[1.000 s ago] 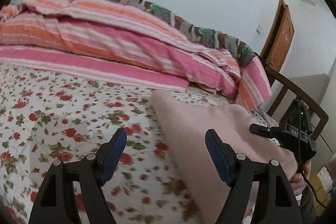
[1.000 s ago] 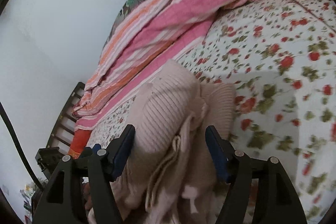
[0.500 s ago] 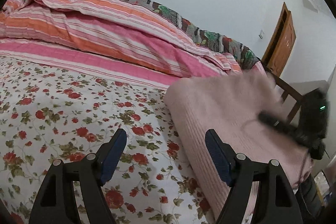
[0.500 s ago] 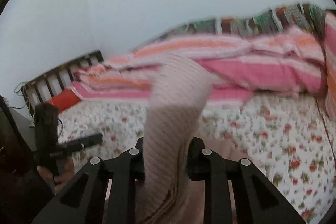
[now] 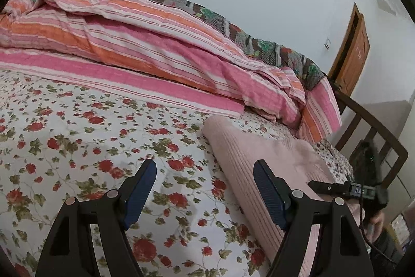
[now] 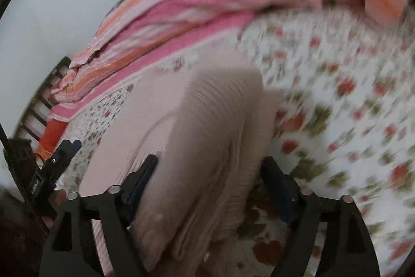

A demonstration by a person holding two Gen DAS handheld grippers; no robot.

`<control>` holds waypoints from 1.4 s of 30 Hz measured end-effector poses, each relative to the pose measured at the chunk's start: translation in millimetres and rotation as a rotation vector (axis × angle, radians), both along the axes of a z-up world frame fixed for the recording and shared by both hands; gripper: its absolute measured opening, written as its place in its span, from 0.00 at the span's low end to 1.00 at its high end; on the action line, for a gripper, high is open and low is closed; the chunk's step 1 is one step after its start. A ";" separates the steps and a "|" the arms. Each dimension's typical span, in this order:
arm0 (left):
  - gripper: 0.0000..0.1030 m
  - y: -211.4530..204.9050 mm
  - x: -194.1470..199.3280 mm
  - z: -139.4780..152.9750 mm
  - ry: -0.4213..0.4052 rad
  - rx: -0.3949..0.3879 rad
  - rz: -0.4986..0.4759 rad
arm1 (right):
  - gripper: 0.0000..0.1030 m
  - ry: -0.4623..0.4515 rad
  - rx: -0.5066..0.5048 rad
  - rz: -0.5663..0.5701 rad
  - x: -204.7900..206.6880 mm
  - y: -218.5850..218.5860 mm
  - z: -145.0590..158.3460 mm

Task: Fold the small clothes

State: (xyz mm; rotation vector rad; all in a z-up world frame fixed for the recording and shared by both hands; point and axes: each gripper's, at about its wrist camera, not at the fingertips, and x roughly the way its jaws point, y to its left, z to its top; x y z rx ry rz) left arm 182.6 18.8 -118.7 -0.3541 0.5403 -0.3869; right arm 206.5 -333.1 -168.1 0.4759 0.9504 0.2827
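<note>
Right gripper [image 6: 208, 188] jaws, clamped on the pink sweater [image 6: 207, 136] half a second ago, are opening; the raised fold now drops toward the bed.

text: white letters "DA", cut off | on: small label plate of the right tongs [image 5: 359, 190], seen from the left wrist view | right wrist view: green label on the left tongs [image 6: 36, 182], blurred, unreadable | other text: none

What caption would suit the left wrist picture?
Open left hand-held gripper hovers beside a pink ribbed sweater on a floral bedsheet.
</note>
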 end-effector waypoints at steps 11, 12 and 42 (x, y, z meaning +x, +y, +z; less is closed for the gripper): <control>0.73 16.1 -8.5 8.3 -0.031 -0.006 0.000 | 0.55 0.051 0.108 0.089 15.5 7.6 -10.3; 0.73 18.9 -10.2 9.6 -0.036 -0.009 0.004 | 0.48 0.047 0.102 0.088 13.6 7.9 -7.6; 0.73 57.7 -8.8 7.9 0.050 0.021 0.067 | 0.43 0.033 0.026 -0.100 57.9 89.3 30.8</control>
